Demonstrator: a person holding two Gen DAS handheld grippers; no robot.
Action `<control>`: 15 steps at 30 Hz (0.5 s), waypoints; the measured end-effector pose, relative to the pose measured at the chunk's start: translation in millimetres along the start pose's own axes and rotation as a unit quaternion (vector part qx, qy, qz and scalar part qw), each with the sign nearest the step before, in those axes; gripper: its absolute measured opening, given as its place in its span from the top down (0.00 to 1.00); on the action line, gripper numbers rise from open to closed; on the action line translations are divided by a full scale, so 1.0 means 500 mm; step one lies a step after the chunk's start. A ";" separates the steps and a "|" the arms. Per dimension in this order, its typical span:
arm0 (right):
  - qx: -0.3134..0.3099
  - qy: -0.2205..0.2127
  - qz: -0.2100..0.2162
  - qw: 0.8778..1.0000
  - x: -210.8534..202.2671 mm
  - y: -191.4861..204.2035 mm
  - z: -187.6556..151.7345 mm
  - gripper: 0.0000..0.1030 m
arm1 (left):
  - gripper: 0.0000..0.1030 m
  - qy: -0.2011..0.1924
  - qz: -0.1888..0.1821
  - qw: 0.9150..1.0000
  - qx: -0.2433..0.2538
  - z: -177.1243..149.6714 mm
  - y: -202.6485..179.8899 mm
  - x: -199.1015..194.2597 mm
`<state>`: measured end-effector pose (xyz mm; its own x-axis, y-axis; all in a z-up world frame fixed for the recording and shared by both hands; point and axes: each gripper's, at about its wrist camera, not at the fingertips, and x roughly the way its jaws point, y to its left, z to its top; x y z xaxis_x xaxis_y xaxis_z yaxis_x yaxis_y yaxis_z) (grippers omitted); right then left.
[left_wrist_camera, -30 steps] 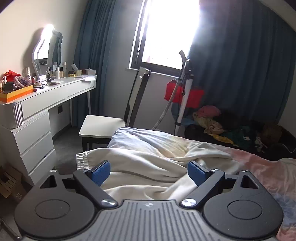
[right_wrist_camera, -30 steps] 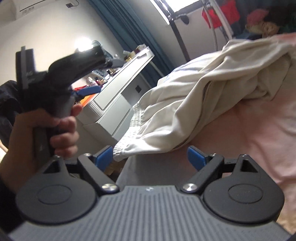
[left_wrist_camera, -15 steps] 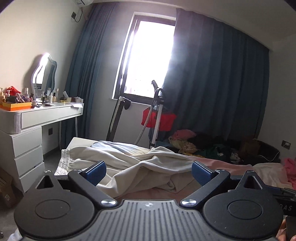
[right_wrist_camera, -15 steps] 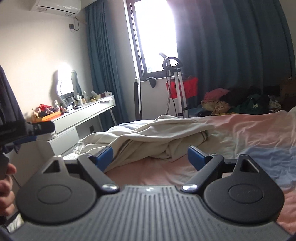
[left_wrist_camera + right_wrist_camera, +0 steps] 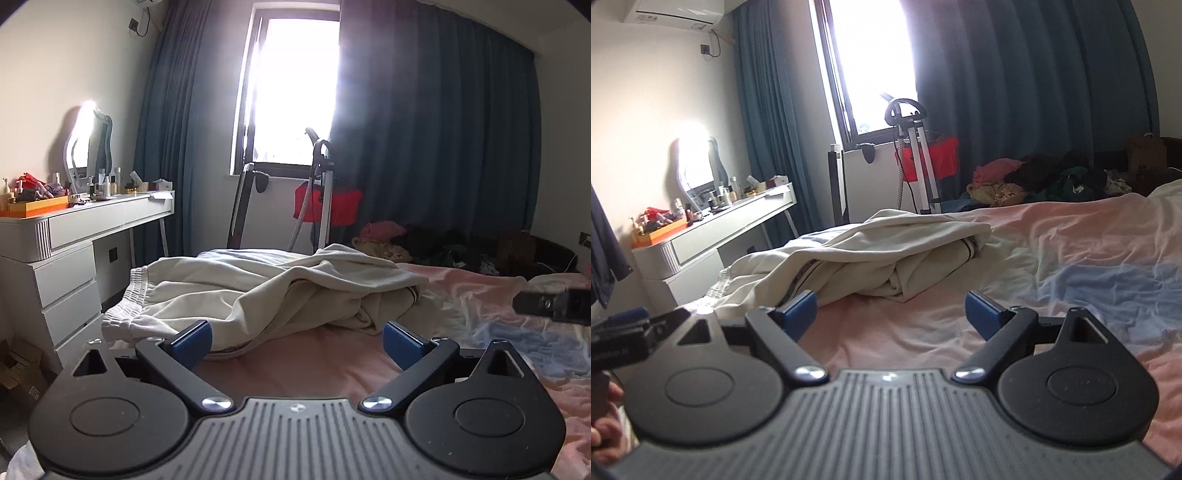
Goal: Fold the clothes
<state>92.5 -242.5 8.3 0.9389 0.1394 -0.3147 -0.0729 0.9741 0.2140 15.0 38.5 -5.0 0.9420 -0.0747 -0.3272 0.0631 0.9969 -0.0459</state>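
Observation:
Cream trousers (image 5: 266, 291) with a ribbed waistband lie crumpled on the pink bed (image 5: 332, 365), waistband to the left near the bed's edge. They also show in the right wrist view (image 5: 871, 254). My left gripper (image 5: 297, 341) is open and empty, just short of the cloth's near edge. My right gripper (image 5: 892, 314) is open and empty, low over the bed in front of the trousers. The right gripper's tip shows at the right of the left wrist view (image 5: 554, 306).
A white dressing table (image 5: 74, 236) with a mirror and bottles stands left of the bed. A chair back (image 5: 240, 206) and a garment steamer (image 5: 321, 192) stand under the window. A pile of clothes (image 5: 1034, 181) lies beyond the bed.
Both grippers have drawn back from the trousers and levelled out. The right gripper has swung from a steep tilt to upright. Both stay open and empty.

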 end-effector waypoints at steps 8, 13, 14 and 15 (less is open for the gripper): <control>0.061 -0.009 -0.026 0.998 0.040 -0.032 0.094 0.13 | 0.04 0.062 0.000 0.996 0.070 0.031 -0.015 0.232; 0.088 0.017 -0.036 0.995 0.096 -0.076 0.063 0.13 | 0.05 0.066 0.003 0.988 0.136 0.050 -0.082 0.406; 0.092 0.022 -0.040 0.995 0.109 -0.085 0.054 0.13 | 0.05 0.063 0.001 0.985 0.162 0.052 -0.105 0.443; 0.096 0.028 -0.043 0.994 0.123 -0.094 0.046 0.13 | 0.05 0.059 -0.001 0.980 0.188 0.054 -0.128 0.480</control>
<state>161.5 -283.7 0.2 0.9183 0.0726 -0.3891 0.0770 0.9315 0.3556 245.9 -42.7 -55.1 0.8980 -0.0570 -0.4362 0.2035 0.9330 0.2969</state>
